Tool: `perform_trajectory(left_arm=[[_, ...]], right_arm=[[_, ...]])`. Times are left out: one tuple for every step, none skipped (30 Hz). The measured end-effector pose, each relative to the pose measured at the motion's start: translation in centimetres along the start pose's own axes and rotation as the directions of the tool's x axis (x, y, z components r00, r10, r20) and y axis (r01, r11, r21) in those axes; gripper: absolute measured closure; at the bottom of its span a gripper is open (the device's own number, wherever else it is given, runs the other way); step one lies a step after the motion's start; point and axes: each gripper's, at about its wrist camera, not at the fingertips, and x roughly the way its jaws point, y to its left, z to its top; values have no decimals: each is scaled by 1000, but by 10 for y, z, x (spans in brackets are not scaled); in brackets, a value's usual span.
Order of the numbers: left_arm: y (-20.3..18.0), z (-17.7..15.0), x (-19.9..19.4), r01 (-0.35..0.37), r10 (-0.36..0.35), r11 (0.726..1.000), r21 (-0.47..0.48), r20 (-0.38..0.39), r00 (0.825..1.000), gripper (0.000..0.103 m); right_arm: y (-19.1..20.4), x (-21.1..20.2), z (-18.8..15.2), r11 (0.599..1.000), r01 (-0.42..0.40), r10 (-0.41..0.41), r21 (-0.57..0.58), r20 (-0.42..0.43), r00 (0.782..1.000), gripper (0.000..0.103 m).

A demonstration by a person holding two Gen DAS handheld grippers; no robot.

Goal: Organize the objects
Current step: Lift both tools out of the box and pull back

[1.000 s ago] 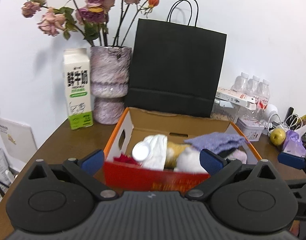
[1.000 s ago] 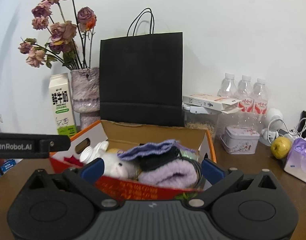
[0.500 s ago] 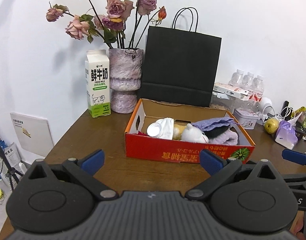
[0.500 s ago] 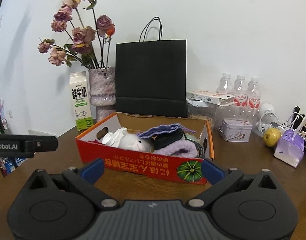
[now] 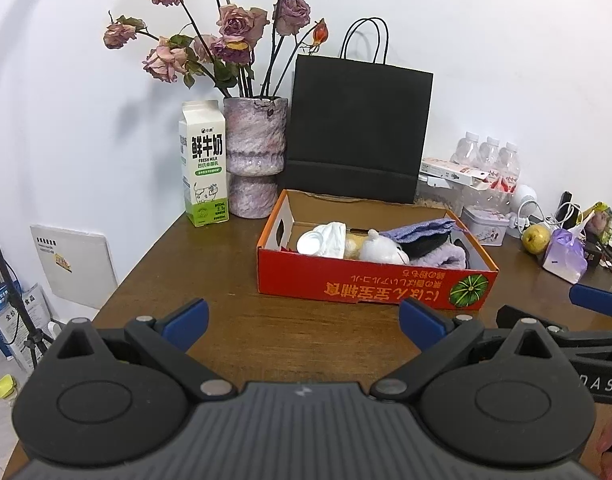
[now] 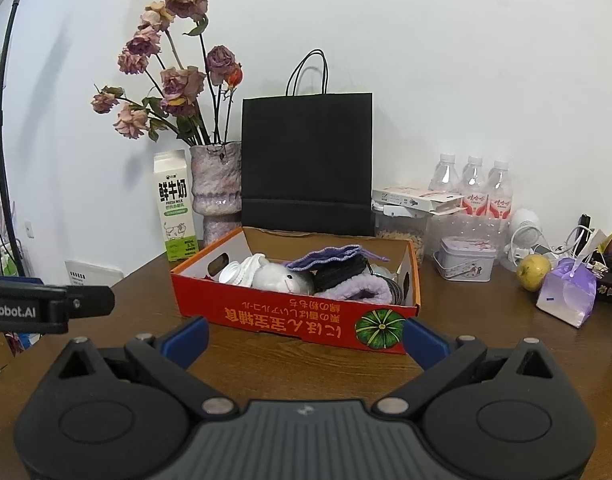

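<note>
A red cardboard box (image 5: 370, 284) (image 6: 289, 320) sits on the brown table. It holds a white bottle (image 5: 310, 244), a white plush toy (image 5: 380, 249) (image 6: 275, 278), a purple cloth (image 5: 422, 227) (image 6: 326, 256) and a lilac fuzzy item (image 6: 356, 292). My left gripper (image 5: 303, 322) is open and empty, short of the box's front wall. My right gripper (image 6: 303, 338) is open and empty, just in front of the box. The right gripper's blue fingertip (image 5: 596, 300) shows at the right edge of the left wrist view.
Behind the box stand a milk carton (image 5: 203, 164), a vase of dried roses (image 5: 255, 160) and a black paper bag (image 5: 358, 132). At the right are water bottles (image 6: 472, 188), a tin (image 6: 466, 264), a yellow-green fruit (image 6: 533, 272) and a purple carton (image 6: 568, 298).
Both grippers have pulled back and risen away from the box, which now looks smaller and farther. Both stay open and empty.
</note>
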Motion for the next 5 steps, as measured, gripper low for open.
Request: perform_trajectory(left_arm=[[0,-1,-1,4,-4,1000,-2,-5,1000,0],[0,-1,-1,6,-6,1000,-3,-9,1000,0],[0,-2,-2,7,-8,1000,-4,-11,1000,0],[0,-3,-3,7,-7,1000,-3,-11,1000,0],[1,-4,-3,6,-6,1000,-2,-10,1000,0]], right_arm=[[0,-1,-1,1000,0,0,-1,1,1000,0],[1,-3,-1,1000,0,0,-2,1,1000,0],[1,-4,-1,1000,0,0,-2,2,1000,0],[1,-5,-2,1000,-1,1,-3,2,1000,0],[1,-5,-2,1000,-1,1,-4,2,1000,0]])
